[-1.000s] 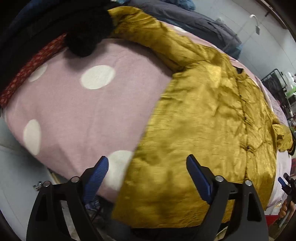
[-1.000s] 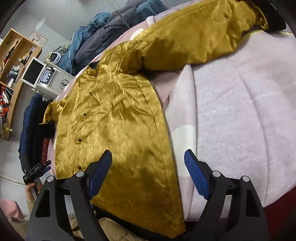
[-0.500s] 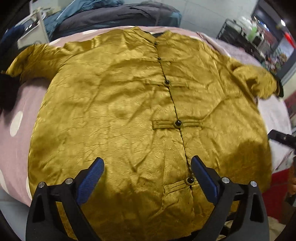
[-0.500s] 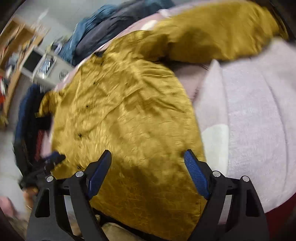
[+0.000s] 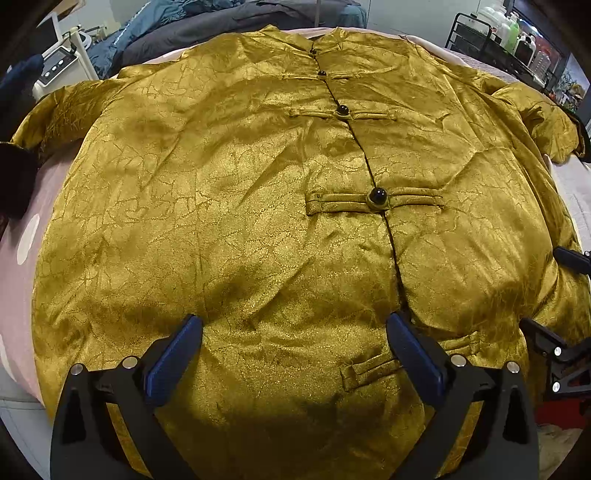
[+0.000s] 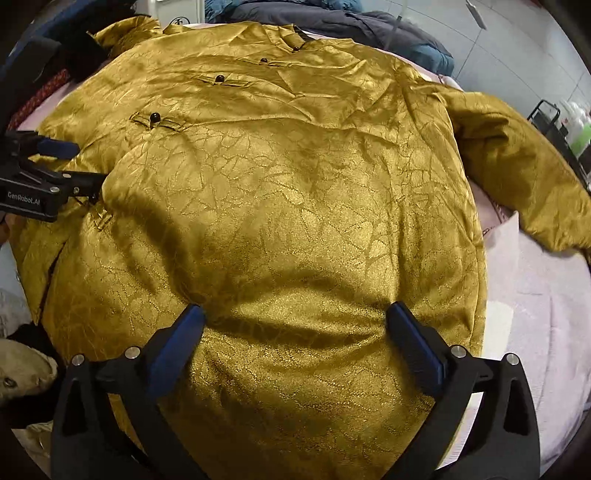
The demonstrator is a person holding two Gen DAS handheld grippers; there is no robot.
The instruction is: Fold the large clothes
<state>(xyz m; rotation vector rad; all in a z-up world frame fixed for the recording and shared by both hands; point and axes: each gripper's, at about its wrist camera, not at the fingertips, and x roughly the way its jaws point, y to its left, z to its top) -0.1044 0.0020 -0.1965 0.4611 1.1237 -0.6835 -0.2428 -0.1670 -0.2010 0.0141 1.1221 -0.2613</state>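
A large golden satin jacket (image 5: 258, 221) with black knot buttons lies spread flat, front up, on a pink bed cover (image 5: 22, 206). It also fills the right wrist view (image 6: 295, 206), its right sleeve (image 6: 517, 162) stretched out to the side. My left gripper (image 5: 295, 354) is open and empty, low over the hem left of the button line. My right gripper (image 6: 295, 343) is open and empty over the jacket's lower right panel. Each gripper shows at the edge of the other's view: the right one (image 5: 561, 295), the left one (image 6: 55, 166).
Dark blue and grey clothes (image 5: 221, 26) are piled behind the collar. A white appliance (image 5: 55, 66) stands at the far left, a black wire rack with bottles (image 5: 509, 40) at the far right. White-dotted pink cover (image 6: 546, 314) shows beside the jacket.
Both grippers swung inward from the jacket's side edges toward its middle and came down close over the hem. Both stayed open and empty.
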